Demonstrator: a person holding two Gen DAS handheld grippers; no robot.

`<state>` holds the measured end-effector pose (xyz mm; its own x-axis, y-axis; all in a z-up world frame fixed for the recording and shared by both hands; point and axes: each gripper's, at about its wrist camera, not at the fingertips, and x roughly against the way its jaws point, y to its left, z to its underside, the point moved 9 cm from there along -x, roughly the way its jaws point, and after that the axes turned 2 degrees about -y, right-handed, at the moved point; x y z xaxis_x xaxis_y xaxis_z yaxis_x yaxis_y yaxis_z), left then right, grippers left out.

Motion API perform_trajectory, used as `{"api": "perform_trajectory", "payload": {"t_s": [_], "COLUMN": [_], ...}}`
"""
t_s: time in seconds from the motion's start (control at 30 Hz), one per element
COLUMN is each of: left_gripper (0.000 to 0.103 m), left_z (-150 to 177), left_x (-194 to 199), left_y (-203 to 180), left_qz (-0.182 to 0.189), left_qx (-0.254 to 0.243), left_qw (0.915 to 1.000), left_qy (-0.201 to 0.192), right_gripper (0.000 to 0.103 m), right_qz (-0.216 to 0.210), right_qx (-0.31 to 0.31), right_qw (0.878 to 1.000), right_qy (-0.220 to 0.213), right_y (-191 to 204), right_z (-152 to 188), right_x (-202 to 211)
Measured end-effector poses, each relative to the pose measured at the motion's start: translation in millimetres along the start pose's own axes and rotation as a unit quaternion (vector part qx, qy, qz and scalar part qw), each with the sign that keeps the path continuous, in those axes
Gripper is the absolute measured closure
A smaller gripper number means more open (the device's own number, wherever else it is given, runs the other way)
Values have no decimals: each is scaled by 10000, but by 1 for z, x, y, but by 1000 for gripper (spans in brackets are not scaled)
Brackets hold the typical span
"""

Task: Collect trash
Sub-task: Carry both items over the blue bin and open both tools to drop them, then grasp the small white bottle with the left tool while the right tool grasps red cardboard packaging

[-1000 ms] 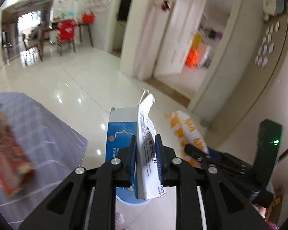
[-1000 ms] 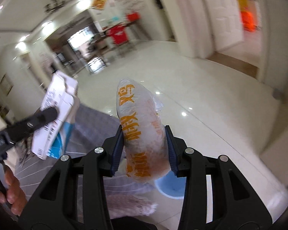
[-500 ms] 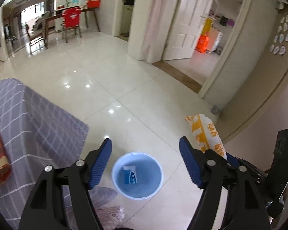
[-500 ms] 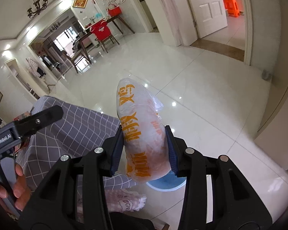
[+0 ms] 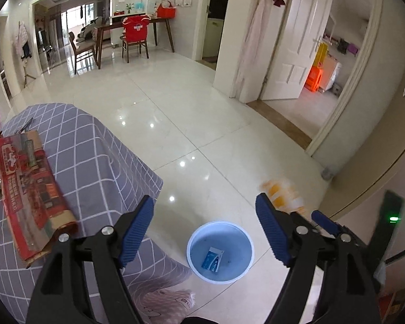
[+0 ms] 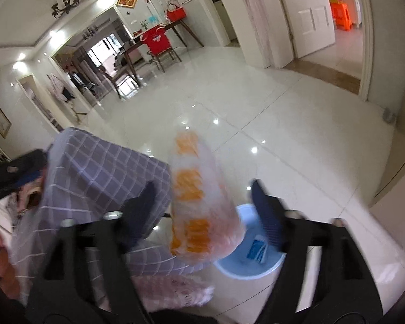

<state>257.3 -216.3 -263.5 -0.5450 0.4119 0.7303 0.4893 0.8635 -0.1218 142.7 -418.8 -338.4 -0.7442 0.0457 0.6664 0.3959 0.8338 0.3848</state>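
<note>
A pale blue bin (image 5: 220, 251) stands on the tiled floor with a blue-and-white carton (image 5: 212, 258) lying inside. My left gripper (image 5: 205, 229) is open and empty above the bin. In the right wrist view my right gripper (image 6: 205, 210) has its jaws spread wide. The orange-and-white plastic bag (image 6: 199, 208) is between them, blurred, touching neither pad, above the bin (image 6: 252, 263). The bag's top also shows blurred in the left wrist view (image 5: 282, 194).
A table with a grey checked cloth (image 5: 89, 162) stands at the left, close to the bin. A red printed paper bag (image 5: 29, 189) lies on it. Open tiled floor stretches ahead. A wall and doorway are at the right (image 5: 351, 124).
My left gripper opened and the carton dropped into the bin. My right gripper, shut on the bag half a second ago, has now opened and the bag is coming loose.
</note>
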Motion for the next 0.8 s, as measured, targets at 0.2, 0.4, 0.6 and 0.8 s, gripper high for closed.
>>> {"api": "perform_trajectory", "payload": {"t_s": [0.2, 0.4, 0.6, 0.8], "left_gripper": [26, 25, 24, 23], "left_z": [-1, 0, 7, 24], "left_x": [15, 36, 72, 114], "left_y": [12, 26, 86, 175], "left_qz": [-78, -99, -582, -1154], "left_qx": [83, 230, 622, 1223], "left_qw": [9999, 9995, 9958, 9847], "left_qy": [-61, -192, -345, -463], "right_gripper": [26, 25, 19, 16], "right_qz": [-82, -432, -891, -1364], "right_qx": [13, 272, 973, 2183], "right_qw": [10000, 9987, 9912, 9663], "right_qy": [16, -73, -139, -55], "right_y": [12, 59, 143, 253], "right_z": [3, -1, 0, 34], "right_x": [6, 27, 43, 45]}}
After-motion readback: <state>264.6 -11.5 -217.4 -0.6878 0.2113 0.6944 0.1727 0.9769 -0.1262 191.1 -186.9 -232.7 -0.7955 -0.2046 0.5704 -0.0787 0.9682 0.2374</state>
